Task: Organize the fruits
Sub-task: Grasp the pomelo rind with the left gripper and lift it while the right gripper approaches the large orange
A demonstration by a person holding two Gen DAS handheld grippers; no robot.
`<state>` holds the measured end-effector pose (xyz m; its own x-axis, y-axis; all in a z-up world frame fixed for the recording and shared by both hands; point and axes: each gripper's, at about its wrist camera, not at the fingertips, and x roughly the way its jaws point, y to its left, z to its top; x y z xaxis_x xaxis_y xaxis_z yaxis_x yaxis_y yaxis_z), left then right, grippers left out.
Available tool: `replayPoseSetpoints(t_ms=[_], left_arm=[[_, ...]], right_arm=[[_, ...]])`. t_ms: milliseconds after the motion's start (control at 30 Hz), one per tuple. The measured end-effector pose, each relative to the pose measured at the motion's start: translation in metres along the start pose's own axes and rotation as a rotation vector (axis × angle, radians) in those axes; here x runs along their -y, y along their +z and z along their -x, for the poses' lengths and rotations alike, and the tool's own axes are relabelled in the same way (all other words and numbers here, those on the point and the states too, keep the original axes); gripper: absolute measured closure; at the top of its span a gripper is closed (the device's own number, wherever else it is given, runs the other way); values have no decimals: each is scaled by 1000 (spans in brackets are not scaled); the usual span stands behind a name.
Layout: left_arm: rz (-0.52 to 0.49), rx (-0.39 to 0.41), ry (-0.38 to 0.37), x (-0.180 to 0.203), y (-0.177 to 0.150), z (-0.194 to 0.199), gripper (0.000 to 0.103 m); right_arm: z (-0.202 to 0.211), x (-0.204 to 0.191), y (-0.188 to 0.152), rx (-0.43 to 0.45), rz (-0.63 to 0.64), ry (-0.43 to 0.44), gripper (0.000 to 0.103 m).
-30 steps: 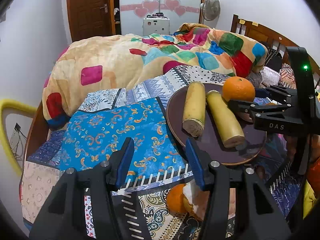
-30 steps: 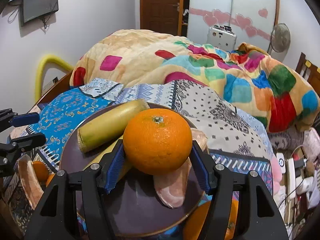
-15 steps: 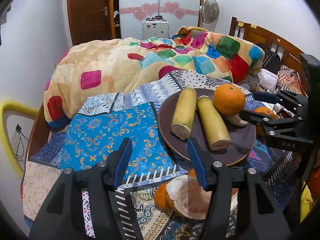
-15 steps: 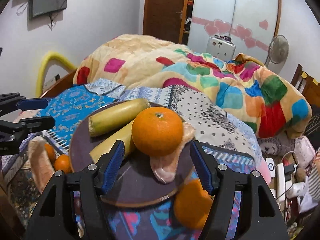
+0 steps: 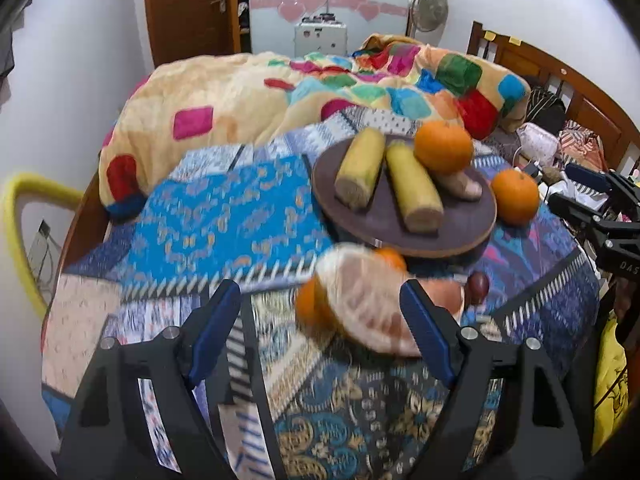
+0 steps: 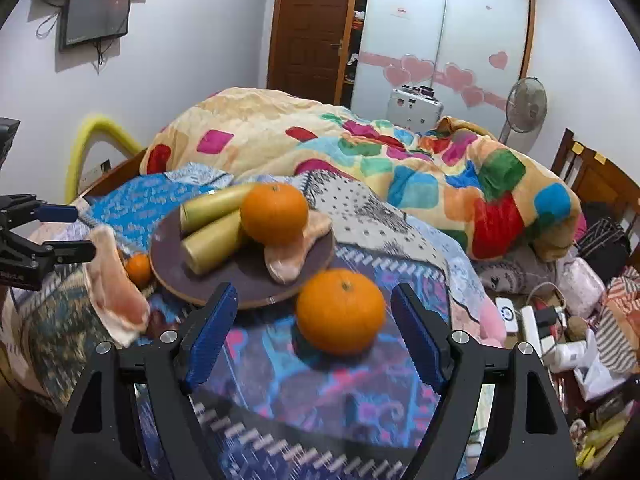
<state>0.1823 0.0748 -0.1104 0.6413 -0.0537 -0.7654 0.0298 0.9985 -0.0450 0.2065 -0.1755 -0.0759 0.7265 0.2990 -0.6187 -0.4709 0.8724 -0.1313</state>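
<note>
We have just let go of an orange [image 6: 274, 213]: a second ago the right claw [image 6: 312, 334] was pinched around it over the plate [image 6: 240, 284], and now it sits on the plate, resting against the two banana pieces [image 6: 212, 240] and on a pale peel-like piece [image 6: 296, 248]. The right claw has backed away and stands spread with nothing in it. A second orange [image 6: 340, 311] lies on the patterned cloth [image 6: 280, 380] just beside the plate, between the spread fingers but untouched.

Our left claw [image 5: 320, 328] has also drawn back and up; it too is spread and holds nothing. Near it lie a big piece of peel [image 5: 368, 304] with small oranges [image 5: 310, 308] tucked against it, off the plate, and a dark red fruit [image 5: 478, 286] beside them.

We judge one fruit is now placed, and the loose orange looks the natural next pick for the right claw. The plate is crowded, so a rolling orange is the risk.
</note>
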Motion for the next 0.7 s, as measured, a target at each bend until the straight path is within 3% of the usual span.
replayPoseSetpoints(t_ms=[267,700], left_arm=[[11,-4,14,7,-25,-6,18],[3,30,11,10,-12,-16,15]], right_arm=[[-18,13,-20,-36,-10,-12,26],[-55,32,-17,-109,-92,64,27]])
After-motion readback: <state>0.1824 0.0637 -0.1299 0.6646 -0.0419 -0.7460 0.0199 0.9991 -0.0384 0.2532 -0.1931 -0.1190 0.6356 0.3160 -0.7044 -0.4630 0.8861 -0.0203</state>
